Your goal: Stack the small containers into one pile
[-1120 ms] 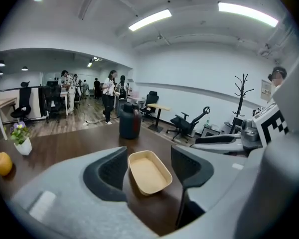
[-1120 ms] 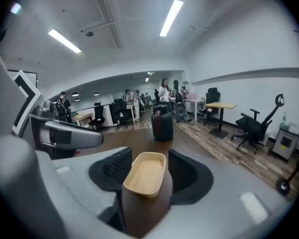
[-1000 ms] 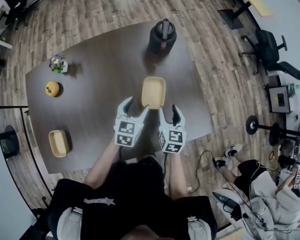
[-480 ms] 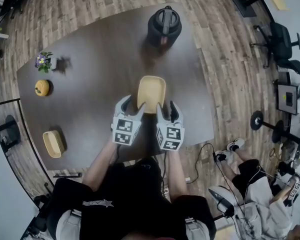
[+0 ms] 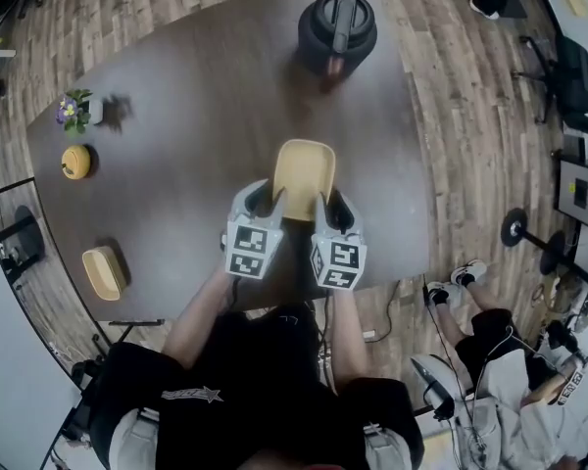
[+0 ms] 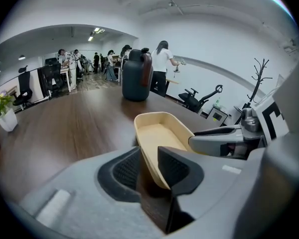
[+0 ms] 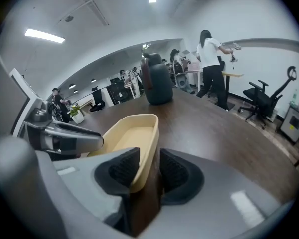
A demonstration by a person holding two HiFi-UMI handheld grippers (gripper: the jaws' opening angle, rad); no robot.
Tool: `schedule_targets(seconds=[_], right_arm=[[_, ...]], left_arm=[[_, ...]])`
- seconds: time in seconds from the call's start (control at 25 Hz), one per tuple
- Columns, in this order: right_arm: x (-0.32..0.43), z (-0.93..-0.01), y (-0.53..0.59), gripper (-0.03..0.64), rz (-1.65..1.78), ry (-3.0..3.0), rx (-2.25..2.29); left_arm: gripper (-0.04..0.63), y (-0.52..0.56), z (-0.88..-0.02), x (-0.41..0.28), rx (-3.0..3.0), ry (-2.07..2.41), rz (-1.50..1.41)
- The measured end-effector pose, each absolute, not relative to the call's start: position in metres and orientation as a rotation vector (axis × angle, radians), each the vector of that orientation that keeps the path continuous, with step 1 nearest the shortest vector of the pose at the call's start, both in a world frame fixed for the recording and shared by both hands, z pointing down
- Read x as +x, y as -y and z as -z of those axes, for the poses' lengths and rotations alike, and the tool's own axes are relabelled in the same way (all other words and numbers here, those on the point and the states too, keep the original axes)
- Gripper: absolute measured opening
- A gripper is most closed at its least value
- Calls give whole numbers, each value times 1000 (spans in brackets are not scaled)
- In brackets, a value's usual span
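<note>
A tan oblong container lies open side up at the middle of the dark table. A second tan container sits at the table's near left edge. My left gripper straddles the near-left wall of the middle container. Its jaws are closing, with a gap still showing beside the outer pad. My right gripper straddles the near-right wall of that container. Those jaws are closing too, and table shows between the wall and the outer pad.
A black jug stands at the far end of the table. A small flower pot and an orange round object sit at the far left. Office chairs, a seated person and other people surround the table.
Both grippers have moved forward onto the near end of the middle container. Their jaws have narrowed around its side walls.
</note>
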State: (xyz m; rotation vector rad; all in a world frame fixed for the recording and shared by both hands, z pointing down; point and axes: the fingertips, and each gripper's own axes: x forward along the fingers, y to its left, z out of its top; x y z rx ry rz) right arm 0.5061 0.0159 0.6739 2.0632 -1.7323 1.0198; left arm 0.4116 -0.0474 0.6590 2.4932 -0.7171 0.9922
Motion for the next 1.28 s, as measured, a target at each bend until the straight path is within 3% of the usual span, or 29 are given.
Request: schedule_targets(seconds=[0.08,0.16,0.72,1.28], right_arm=[[505,-674,-17,114,-1017,1738,2054],[503,-672,-16,71,-1009,1747,2046],[488,-628,-2,63,-888,1841,2068],[394,-548,22,58,-738,2046,1958]], left_arm=[[55,47,-661,411,2490,727,-1011],[55,46,-660,410,2491,737,-1017],[54,56,-618,393,2540,864,-906],[52,63,-528,292,2550,1128,-767]])
